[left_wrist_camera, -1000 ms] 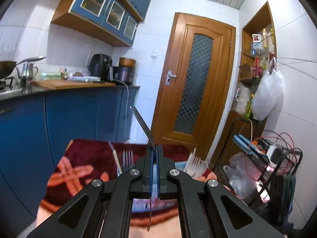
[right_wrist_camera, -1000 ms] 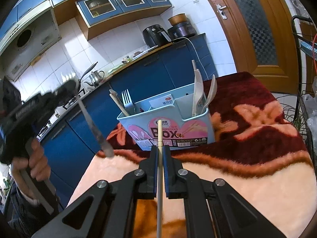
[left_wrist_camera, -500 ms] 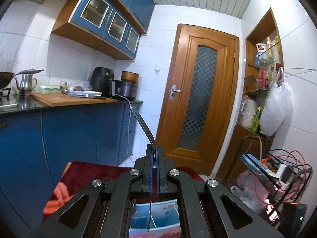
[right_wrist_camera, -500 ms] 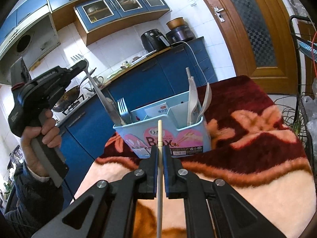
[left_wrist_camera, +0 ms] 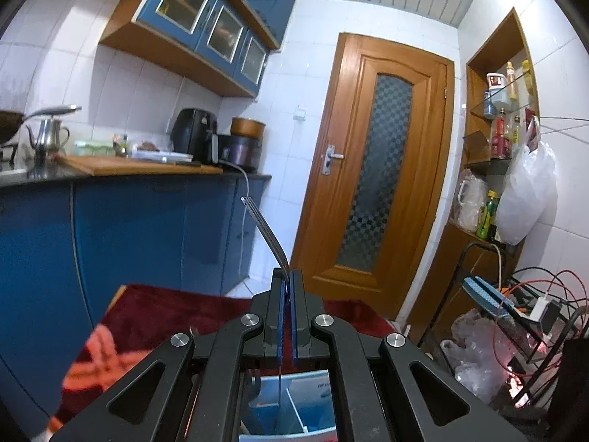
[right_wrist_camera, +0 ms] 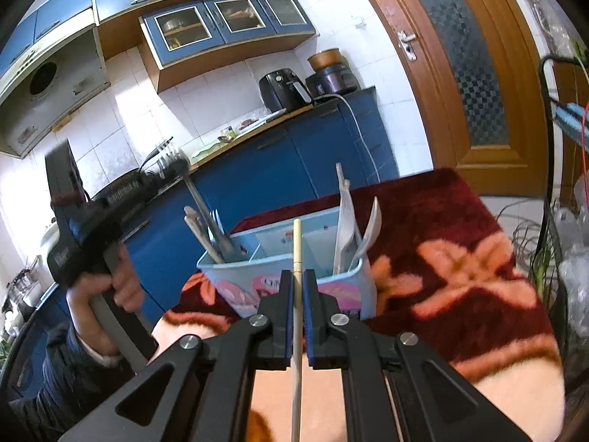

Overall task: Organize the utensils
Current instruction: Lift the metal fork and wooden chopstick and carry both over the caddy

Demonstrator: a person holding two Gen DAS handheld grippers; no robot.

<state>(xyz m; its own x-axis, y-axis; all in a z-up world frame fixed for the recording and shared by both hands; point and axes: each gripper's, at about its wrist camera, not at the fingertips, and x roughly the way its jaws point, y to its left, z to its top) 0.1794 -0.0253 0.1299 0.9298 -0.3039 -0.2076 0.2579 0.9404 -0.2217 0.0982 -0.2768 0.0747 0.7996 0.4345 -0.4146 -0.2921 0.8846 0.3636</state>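
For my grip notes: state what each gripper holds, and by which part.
Left gripper: metal fork, pinched at the neck below the tines. Right gripper: chopstick, gripped partway along its shaft.

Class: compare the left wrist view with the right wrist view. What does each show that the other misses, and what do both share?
Only the left wrist view shows the left gripper shut on the fork from behind, plus the wall shelf. Only the right wrist view shows the right gripper shut on a chopstick, the hand and white spoons. Both show the blue box, door and blanket.
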